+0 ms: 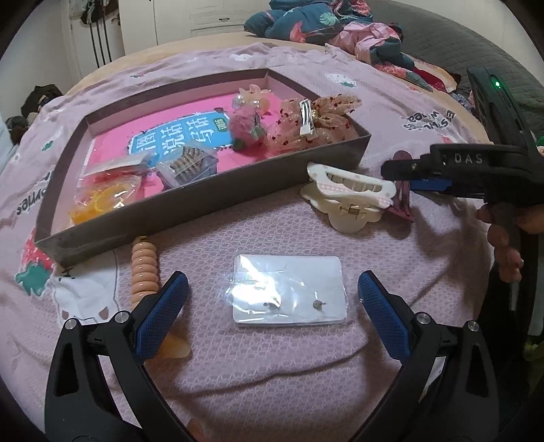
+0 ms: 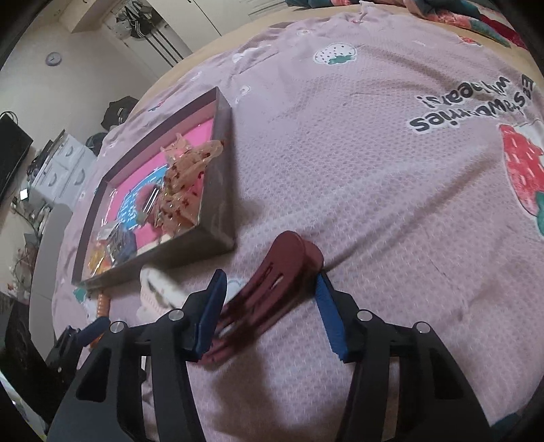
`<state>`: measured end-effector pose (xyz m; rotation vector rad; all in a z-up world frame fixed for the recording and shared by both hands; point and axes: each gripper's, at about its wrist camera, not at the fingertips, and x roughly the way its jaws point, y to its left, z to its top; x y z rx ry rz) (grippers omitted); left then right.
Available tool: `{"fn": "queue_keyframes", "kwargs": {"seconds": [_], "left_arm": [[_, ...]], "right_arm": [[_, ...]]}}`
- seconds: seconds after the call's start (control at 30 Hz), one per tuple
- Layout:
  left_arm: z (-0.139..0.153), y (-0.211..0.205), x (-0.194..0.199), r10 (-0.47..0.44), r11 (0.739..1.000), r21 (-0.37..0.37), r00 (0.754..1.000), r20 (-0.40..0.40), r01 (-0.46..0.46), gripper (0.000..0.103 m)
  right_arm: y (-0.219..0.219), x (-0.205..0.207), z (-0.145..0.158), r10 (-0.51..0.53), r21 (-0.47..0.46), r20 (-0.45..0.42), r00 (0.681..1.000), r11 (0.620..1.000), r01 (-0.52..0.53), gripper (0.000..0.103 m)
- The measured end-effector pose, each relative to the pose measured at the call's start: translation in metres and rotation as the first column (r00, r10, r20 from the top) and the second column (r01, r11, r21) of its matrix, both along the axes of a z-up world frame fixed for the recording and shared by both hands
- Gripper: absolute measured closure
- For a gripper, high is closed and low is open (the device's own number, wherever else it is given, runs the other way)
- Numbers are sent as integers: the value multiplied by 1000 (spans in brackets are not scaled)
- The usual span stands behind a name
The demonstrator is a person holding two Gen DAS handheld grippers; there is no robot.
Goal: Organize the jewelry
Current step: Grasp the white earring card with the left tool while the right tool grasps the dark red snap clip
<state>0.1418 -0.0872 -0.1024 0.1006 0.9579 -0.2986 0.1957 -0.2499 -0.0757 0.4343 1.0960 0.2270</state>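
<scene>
A shallow grey box (image 1: 210, 200) with a pink lining lies on the bed and holds hair bows, a pompom and small packets. My left gripper (image 1: 272, 295) is open, its fingers on either side of a clear packet of earrings (image 1: 289, 289) on the blanket. A white claw clip (image 1: 346, 193) lies right of the box. My right gripper (image 2: 272, 289) is open around a dark red hair clip (image 2: 268, 282) lying on the blanket; it also shows in the left wrist view (image 1: 401, 170). A peach spiral clip (image 1: 144, 268) lies left of the left gripper.
The pink strawberry-print blanket (image 2: 374, 170) covers the bed. Crumpled clothes (image 1: 340, 30) lie at the far edge. The box also shows in the right wrist view (image 2: 217, 217), with furniture and a wall clock (image 2: 53, 58) beyond.
</scene>
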Motion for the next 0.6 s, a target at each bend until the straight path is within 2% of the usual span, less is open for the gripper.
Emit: {"fn": "queue_keyframes", "kwargs": {"seconds": [0.03, 0.17, 0.4, 0.6], "left_arm": [[-2, 0, 1, 2, 1000, -3, 1000, -3, -2, 10], [-7, -2, 5, 9, 1000, 0, 1000, -4, -9, 10], [-8, -7, 6, 5, 1000, 24, 1000, 13, -5, 11], [-5, -13, 2, -26, 998, 50, 999, 29, 25, 37]], "right_arm": [[1, 2, 0, -1, 1, 0, 1000, 1000, 1, 52], [3, 10, -1, -11, -36, 8, 1000, 999, 11, 67], [14, 13, 5, 29, -117, 76, 997, 993, -20, 78], [16, -3, 20, 58, -171, 146, 988, 985, -33, 79]]}}
